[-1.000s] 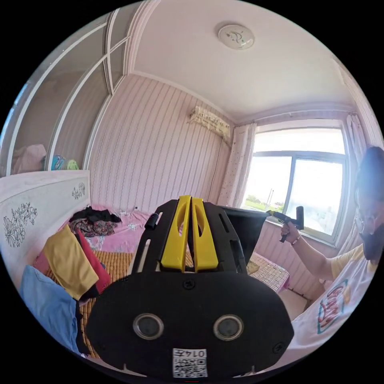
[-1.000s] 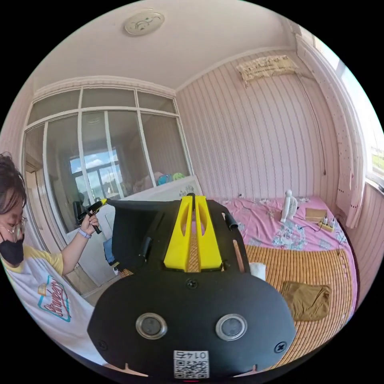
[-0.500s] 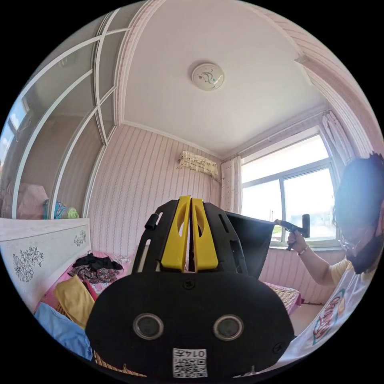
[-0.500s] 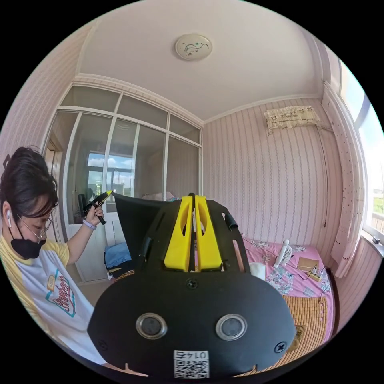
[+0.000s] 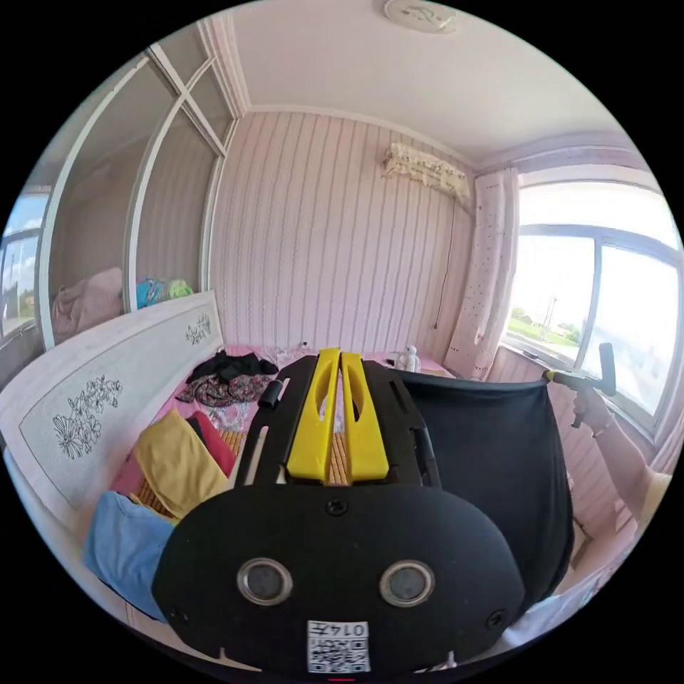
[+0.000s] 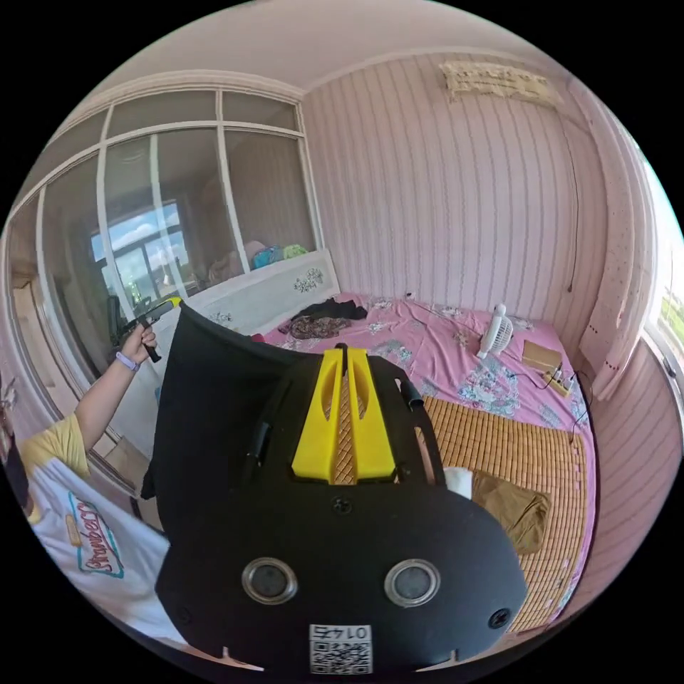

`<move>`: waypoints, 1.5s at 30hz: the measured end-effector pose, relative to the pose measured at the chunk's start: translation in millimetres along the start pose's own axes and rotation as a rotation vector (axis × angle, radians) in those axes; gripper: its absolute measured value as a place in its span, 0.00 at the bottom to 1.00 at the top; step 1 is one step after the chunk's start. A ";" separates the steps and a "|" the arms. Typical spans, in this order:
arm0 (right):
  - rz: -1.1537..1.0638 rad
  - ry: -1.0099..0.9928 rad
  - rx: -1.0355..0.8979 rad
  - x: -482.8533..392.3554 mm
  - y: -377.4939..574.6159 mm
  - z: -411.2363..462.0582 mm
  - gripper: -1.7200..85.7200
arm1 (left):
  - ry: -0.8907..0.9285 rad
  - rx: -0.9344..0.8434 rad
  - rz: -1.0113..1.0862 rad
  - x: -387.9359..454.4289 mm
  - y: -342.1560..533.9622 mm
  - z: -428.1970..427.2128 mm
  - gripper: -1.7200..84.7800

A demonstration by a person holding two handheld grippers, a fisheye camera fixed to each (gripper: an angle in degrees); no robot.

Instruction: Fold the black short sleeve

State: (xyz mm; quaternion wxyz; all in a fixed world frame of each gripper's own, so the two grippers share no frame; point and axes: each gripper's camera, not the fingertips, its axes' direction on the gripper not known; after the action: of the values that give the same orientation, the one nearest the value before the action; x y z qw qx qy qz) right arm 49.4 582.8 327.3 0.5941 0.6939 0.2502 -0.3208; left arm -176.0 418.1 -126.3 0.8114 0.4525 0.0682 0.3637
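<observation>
A: I'm on the left gripper view, and the black short-sleeved shirt [image 5: 491, 463] hangs spread out in mid-air, its top edge stretched straight between my two tools. My own left gripper [image 5: 339, 354] has its yellow jaws pressed nearly together, and the shirt's edge runs off from behind the tips, though I can't quite make out the cloth between them from here.

B: And the far corner?

A: The right gripper [image 5: 550, 377] has it, far out by the bright window [image 5: 598, 313], with the person's hand [image 5: 588, 406] on the black handle. From here I cannot tell how its jaws stand.

B: Switching to the right gripper view?

A: There the right gripper [image 6: 345, 350] shows yellow jaws close together with a narrow slit between them, the woven straw mat [image 6: 513, 456] visible through it. The shirt [image 6: 206, 420] drapes down on the left of this view, well above the bed. Its far corner sits at the left gripper [image 6: 173, 303], held up in the other hand [image 6: 139, 342].

B: What's on the bed?

A: The pink floral bedsheet [image 6: 434, 342], a small white desk fan [image 6: 496, 331], a folded olive-brown garment [image 6: 516, 506] on the mat, and a dark crumpled heap of clothes [image 5: 226, 374] near the white headboard [image 5: 107, 399]. A yellow garment [image 5: 174, 463] and a blue one [image 5: 125, 552] lie nearer the bed's edge.
</observation>
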 end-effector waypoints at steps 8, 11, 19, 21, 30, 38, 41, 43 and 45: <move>0.063 -0.026 0.472 16.5 -80.9 -53.9 0.02 | 0.052 0.316 -0.023 7.7 -67.7 10.6 0.01; -0.036 0.034 0.456 6.7 -76.7 -50.3 0.02 | 0.068 0.324 0.071 14.6 -68.2 15.5 0.01; 0.065 0.021 0.059 50.4 88.1 79.2 0.02 | 0.094 -0.125 0.027 -28.3 92.7 123.9 0.01; 0.179 0.010 -0.086 69.6 160.4 129.6 0.02 | 0.116 -0.250 -0.041 -42.2 142.1 149.7 0.01; 0.501 -0.022 -0.446 94.9 343.1 228.0 0.03 | 0.022 -0.743 -0.251 -80.2 327.2 224.4 0.01; 0.505 -0.005 -0.599 84.4 395.2 229.5 0.03 | 0.037 -0.911 -0.182 -79.9 368.8 242.6 0.01; 0.515 0.001 -0.641 80.9 406.7 227.7 0.03 | 0.067 -0.933 -0.138 -80.2 373.3 245.5 0.01; 0.525 0.007 -0.643 79.2 411.1 226.3 0.04 | 0.068 -0.960 -0.142 -85.3 377.8 250.1 0.01; 0.537 0.062 -0.641 77.6 413.4 225.6 0.06 | 0.059 -0.958 -0.161 -91.8 379.3 252.3 0.02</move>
State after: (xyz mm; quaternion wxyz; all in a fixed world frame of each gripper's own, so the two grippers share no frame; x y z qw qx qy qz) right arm 369.1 288.2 524.3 0.8345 0.5240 0.1656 -0.0394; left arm -332.2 309.2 297.6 0.9517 0.0111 -0.0492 0.3030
